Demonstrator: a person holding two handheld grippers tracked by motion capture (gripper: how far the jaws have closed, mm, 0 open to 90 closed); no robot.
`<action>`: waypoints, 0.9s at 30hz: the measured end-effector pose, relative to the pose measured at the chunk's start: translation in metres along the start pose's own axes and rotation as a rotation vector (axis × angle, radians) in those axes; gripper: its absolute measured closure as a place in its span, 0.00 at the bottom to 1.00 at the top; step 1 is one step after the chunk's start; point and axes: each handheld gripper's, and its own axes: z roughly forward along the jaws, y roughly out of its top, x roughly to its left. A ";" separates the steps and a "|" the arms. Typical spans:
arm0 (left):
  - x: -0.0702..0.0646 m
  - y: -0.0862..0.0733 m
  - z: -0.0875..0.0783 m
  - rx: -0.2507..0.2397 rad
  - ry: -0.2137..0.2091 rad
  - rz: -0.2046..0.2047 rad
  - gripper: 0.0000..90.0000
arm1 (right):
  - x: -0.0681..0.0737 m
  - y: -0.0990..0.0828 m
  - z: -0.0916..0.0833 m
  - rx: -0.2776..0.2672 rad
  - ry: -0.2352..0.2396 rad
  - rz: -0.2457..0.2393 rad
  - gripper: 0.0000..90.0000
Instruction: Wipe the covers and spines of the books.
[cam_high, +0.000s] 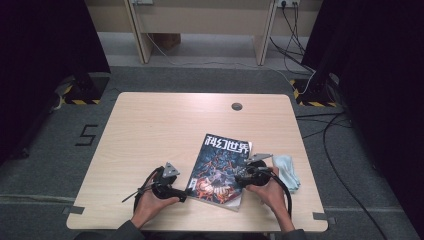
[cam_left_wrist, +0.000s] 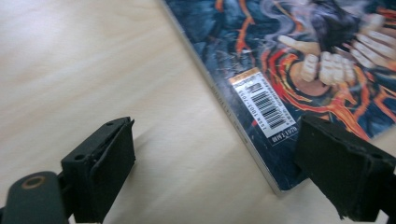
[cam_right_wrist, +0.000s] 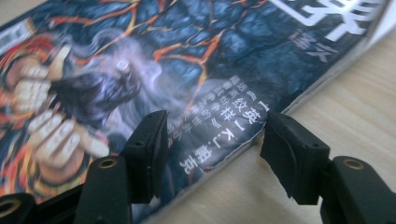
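A magazine with a dark blue and orange illustrated cover lies flat on the near middle of the wooden table. My left gripper is at its near left corner and stands open. In the left gripper view the jaws are wide apart, with the spine corner and barcode label just inside the right-hand jaw. My right gripper is at the magazine's right edge, also open. In the right gripper view its jaws straddle the slightly curled cover edge, one over the cover, one over bare wood.
A pale blue cloth lies crumpled just right of the magazine, beside my right hand. A round cable hole sits near the table's far edge. Cables trail over the floor to the right, and dark screens stand on both sides.
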 end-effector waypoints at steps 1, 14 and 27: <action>0.005 0.000 0.000 -0.004 0.013 -0.009 0.13 | 0.002 0.000 0.000 0.003 0.007 -0.006 0.46; 0.023 -0.003 -0.017 -0.038 -0.004 -0.112 0.24 | -0.020 0.013 -0.008 -0.079 -0.080 0.037 0.43; -0.014 -0.018 -0.018 -0.005 -0.140 -0.127 0.24 | -0.061 0.064 0.026 -0.014 -0.143 0.090 0.41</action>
